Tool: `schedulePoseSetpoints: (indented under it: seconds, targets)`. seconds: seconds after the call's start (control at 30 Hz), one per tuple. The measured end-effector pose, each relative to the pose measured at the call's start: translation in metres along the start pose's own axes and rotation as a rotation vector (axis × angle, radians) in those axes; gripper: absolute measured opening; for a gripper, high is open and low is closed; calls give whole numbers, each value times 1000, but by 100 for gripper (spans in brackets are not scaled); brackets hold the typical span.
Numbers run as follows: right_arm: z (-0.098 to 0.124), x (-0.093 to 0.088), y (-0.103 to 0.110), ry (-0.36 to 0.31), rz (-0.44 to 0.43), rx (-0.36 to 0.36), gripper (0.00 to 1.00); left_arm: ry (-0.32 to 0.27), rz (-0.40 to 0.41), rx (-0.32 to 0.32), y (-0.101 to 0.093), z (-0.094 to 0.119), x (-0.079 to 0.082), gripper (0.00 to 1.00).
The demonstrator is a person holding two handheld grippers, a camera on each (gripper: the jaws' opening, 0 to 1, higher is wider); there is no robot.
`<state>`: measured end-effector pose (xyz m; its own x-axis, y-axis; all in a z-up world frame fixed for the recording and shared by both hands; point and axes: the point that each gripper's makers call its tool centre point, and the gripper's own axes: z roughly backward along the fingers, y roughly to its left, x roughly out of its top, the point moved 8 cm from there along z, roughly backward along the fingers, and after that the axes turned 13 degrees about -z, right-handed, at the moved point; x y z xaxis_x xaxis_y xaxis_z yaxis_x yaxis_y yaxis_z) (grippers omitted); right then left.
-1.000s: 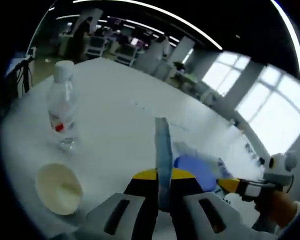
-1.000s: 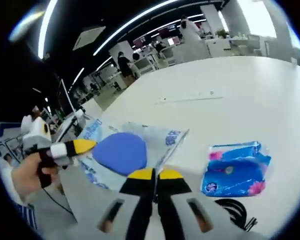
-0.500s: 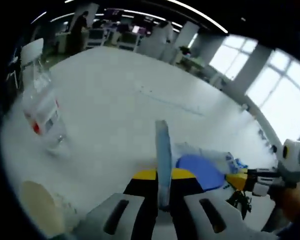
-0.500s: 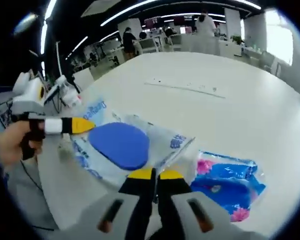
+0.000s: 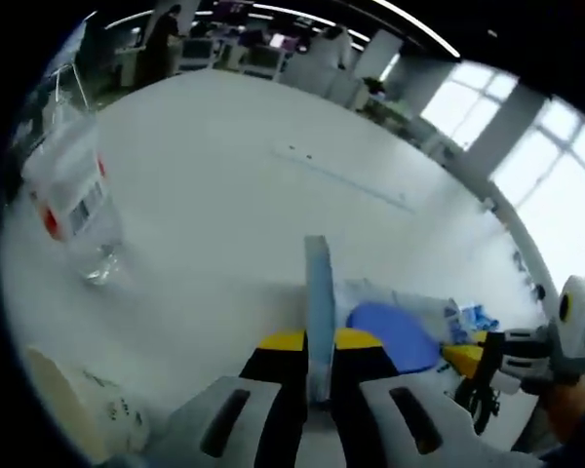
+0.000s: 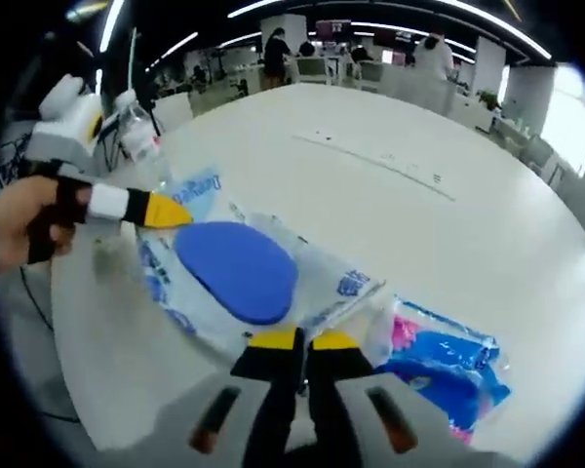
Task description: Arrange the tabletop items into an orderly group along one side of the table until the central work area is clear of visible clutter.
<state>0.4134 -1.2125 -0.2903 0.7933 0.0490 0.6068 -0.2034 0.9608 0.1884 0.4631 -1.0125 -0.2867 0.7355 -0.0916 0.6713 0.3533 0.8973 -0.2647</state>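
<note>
Because both grippers pinch the same clear plastic bag (image 6: 263, 283) by its opposite edges, the biggest risk I see is that the two hands pull apart and the thin film slips out or tears. The bag, with a blue oval thing (image 6: 236, 268) inside, hangs just above the white table (image 6: 439, 234), near its edge. The right gripper (image 6: 300, 343) is clamped on the bag's near edge, and the left gripper (image 5: 319, 346) is clamped on the other edge, which stands up as a thin strip between its jaws. Just beside the bag, touching or nearly so, lies a blue and pink tissue pack (image 6: 448, 356); a low swing of the bag could push it off the table. On the far side of the bag from this pack stands a water bottle (image 5: 73, 195), well apart, and a paper cup (image 5: 73, 414) nearer to the left gripper; a careless sweep may tip either of them.
</note>
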Motion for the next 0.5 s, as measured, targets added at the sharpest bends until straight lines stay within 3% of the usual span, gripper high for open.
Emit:
schedulePoseSetpoints:
  seconds: [0.13, 0.23, 0.5]
  targets:
    - [0, -1, -2, -7, -18, -16, 0, 10, 24, -2, -1, 0, -1, 4]
    - [0, -2, -2, -10, -43, -18, 0, 16, -6, 15, 2, 0, -1, 5]
    - [2, 1, 0, -14, -22, -48, 6, 14, 21, 13, 6, 1, 0, 8]
